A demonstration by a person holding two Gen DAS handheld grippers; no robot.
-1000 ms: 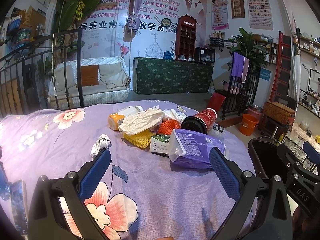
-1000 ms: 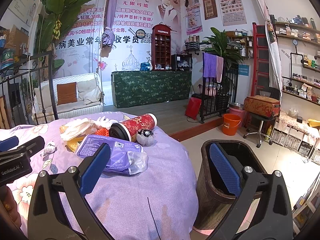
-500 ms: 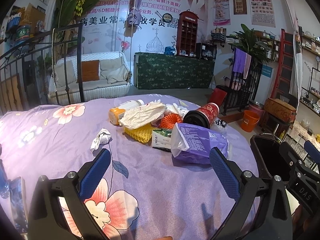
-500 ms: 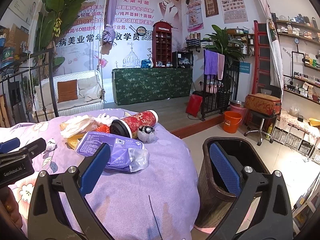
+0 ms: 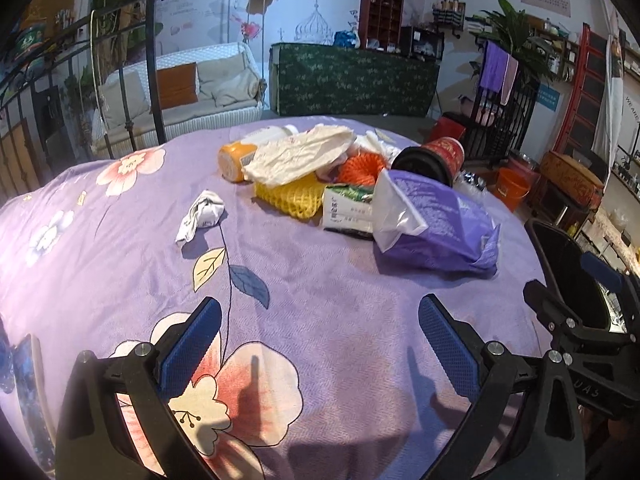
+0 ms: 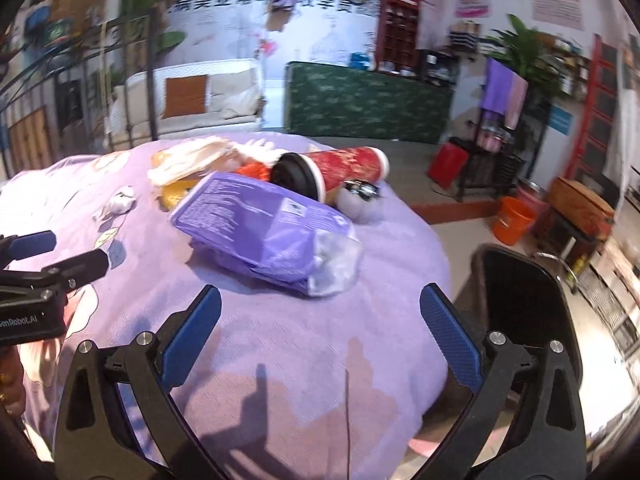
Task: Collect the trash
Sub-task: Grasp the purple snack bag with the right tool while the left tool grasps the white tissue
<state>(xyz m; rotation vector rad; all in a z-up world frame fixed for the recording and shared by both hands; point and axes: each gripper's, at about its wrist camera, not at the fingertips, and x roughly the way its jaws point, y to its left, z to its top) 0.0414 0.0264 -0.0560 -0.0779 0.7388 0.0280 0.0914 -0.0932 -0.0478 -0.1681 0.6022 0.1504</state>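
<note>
A pile of trash lies on the purple flowered bedspread: a purple plastic bag, a red tube with a black cap, a yellow foam net, an orange net, a white crumpled sheet, an orange bottle, a small white box and a crumpled tissue lying apart. My left gripper is open and empty, short of the pile. My right gripper is open and empty, just short of the purple bag. A dark trash bin stands beside the bed on the right.
The bed's edge drops off to the right, with the floor beyond. An orange bucket, a red stool and a black rack stand on the floor farther off. A black metal bed frame rises at the left.
Both grippers have tilted down and moved closer to the pile. The right gripper has swung left from the bin toward the purple bag; its view is blurred by motion.
</note>
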